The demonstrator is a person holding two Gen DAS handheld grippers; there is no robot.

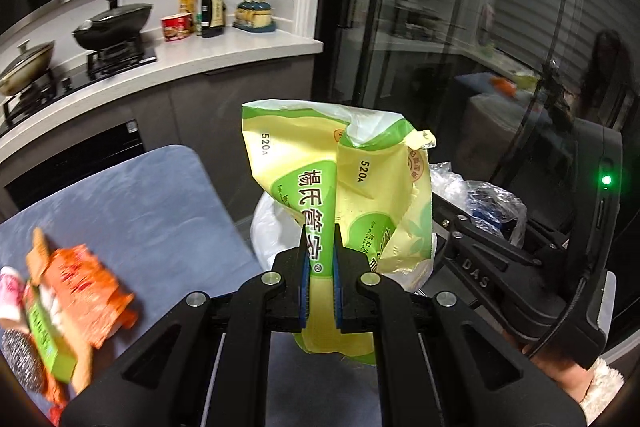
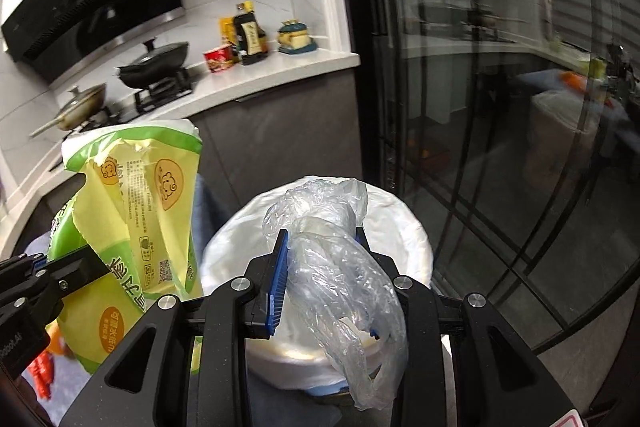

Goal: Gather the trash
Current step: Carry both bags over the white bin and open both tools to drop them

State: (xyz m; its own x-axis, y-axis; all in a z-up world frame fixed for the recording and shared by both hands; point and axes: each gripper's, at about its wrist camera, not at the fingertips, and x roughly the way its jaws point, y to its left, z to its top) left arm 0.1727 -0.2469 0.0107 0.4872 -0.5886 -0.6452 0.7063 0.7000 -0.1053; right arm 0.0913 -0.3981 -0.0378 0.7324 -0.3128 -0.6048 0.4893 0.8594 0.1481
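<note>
Your left hand-held gripper (image 1: 320, 267) is clamped on a crumpled yellow-green tissue wrapper (image 1: 340, 179), held up just beside the white-lined trash bin (image 2: 400, 223). Your right hand-held gripper (image 2: 322, 267) is clamped on a wad of clear plastic bag (image 2: 340, 267) directly over the bin. More litter (image 1: 76, 291) lies on the blue-covered worktop (image 1: 160, 195).

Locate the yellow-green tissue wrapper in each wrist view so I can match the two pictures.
Left wrist: yellow-green tissue wrapper at centre, clamped in the left gripper.
Right wrist: at the left, beside the right gripper, which grips a clear plastic bag.
Shared landmark: the red instant-noodle cup on the counter.
</note>
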